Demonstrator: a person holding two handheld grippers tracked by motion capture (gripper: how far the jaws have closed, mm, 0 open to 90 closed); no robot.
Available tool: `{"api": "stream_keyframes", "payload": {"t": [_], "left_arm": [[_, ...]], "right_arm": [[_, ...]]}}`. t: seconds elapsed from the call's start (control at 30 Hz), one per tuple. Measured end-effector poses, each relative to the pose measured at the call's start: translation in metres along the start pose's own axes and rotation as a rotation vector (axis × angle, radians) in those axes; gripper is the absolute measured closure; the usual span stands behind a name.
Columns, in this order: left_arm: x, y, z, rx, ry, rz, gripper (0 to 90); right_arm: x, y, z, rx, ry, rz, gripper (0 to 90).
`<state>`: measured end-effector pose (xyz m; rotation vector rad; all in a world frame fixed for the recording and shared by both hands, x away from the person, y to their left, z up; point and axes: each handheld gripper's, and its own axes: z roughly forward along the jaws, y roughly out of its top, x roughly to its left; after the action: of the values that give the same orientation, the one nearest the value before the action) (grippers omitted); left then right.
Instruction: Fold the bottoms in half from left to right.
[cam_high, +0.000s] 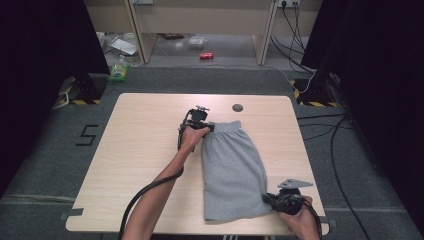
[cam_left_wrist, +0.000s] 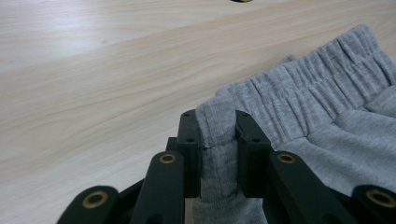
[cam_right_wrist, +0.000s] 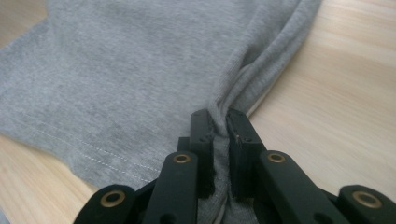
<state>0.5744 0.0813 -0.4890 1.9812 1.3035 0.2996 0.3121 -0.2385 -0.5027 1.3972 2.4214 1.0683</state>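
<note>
Grey shorts (cam_high: 232, 170) lie folded lengthwise on the wooden table (cam_high: 145, 150), waistband at the far end. My left gripper (cam_high: 209, 128) is shut on the waistband's left corner; in the left gripper view the elastic band (cam_left_wrist: 303, 88) bunches up between the black jaws, with the left gripper (cam_left_wrist: 217, 122) pinching the fold. My right gripper (cam_high: 268, 198) is shut on the near right edge of the leg hem. The right gripper view shows the grey shorts (cam_right_wrist: 140, 70) gathered into a ridge that runs into the right gripper (cam_right_wrist: 219, 122).
A small dark round disc (cam_high: 238, 107) sits in the table's far edge area beyond the waistband. Cables (cam_high: 345, 150) trail on the grey floor at the right. A red can (cam_high: 206, 56) and clutter lie under the desks at the back.
</note>
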Motion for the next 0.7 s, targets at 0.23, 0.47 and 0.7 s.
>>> {"api": "stream_keyframes", "payload": {"t": [0.23, 0.47, 0.7], "left_arm": [[0.032, -0.003, -0.012, 0.001, 0.031, -0.004, 74.2], [0.061, -0.005, -0.028, 0.011, 0.08, 0.005, 74.2], [0.08, -0.007, -0.034, 0.005, 0.096, -0.007, 74.1]], "right_arm": [[0.03, 0.023, 0.03, 0.02, 0.057, -0.053, 82.0], [0.054, 0.046, 0.056, 0.033, 0.085, -0.1, 82.0], [0.069, 0.056, 0.069, 0.029, 0.121, -0.125, 82.2]]}}
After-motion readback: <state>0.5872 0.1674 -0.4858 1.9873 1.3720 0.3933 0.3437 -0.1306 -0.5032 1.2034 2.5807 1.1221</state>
